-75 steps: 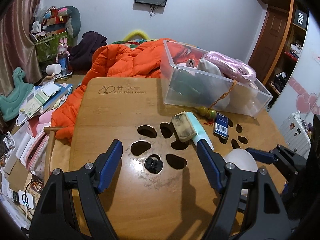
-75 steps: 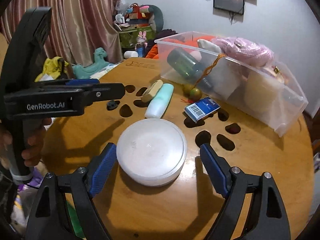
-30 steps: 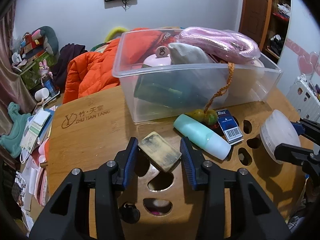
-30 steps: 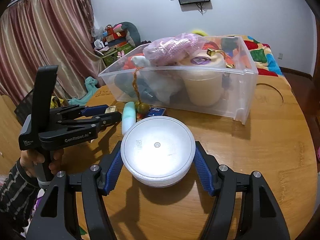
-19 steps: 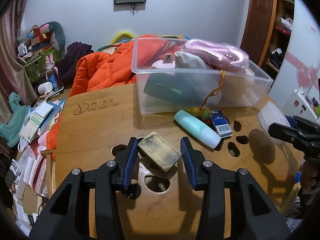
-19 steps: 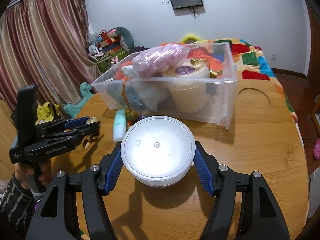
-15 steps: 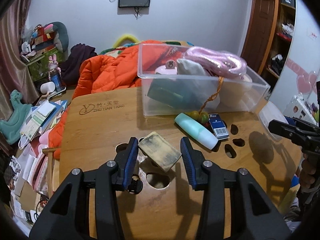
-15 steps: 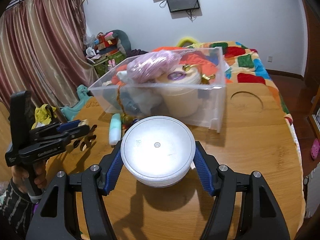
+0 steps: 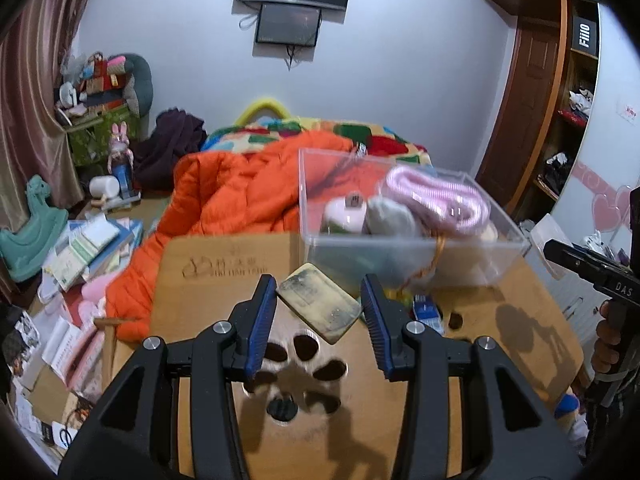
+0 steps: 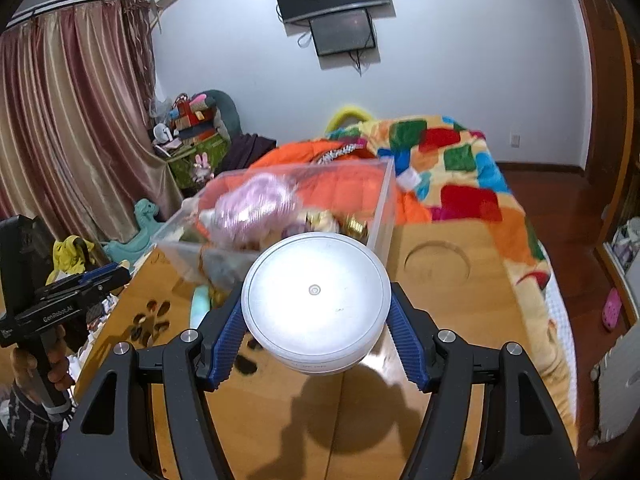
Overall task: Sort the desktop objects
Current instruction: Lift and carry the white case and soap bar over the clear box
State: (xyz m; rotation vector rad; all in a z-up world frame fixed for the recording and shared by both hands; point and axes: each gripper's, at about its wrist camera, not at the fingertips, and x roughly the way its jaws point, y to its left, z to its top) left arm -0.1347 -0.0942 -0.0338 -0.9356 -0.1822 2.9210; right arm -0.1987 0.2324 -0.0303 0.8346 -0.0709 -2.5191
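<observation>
My left gripper (image 9: 318,312) is shut on a worn yellowish block (image 9: 318,307) and holds it in the air above the round wooden table (image 9: 224,276), in front of the clear plastic bin (image 9: 400,254). My right gripper (image 10: 316,330) is shut on a round white container (image 10: 316,300), held above the table (image 10: 452,304) in front of the bin (image 10: 280,216). The bin holds a pink coiled rope (image 9: 438,198), a cream tub and other items. A mint bottle (image 10: 199,304) and a blue card box (image 9: 427,312) lie on the table by the bin.
The table has cut-out holes (image 9: 304,360) near me. An orange jacket (image 9: 240,200) and a patchwork blanket (image 10: 452,168) lie behind the table. Books and clutter (image 9: 80,248) cover the floor at left. The right gripper shows at the right edge of the left wrist view (image 9: 592,272).
Both grippers have risen higher above the table with their loads and closed in on the bin. The right gripper has swung toward the bin's right end.
</observation>
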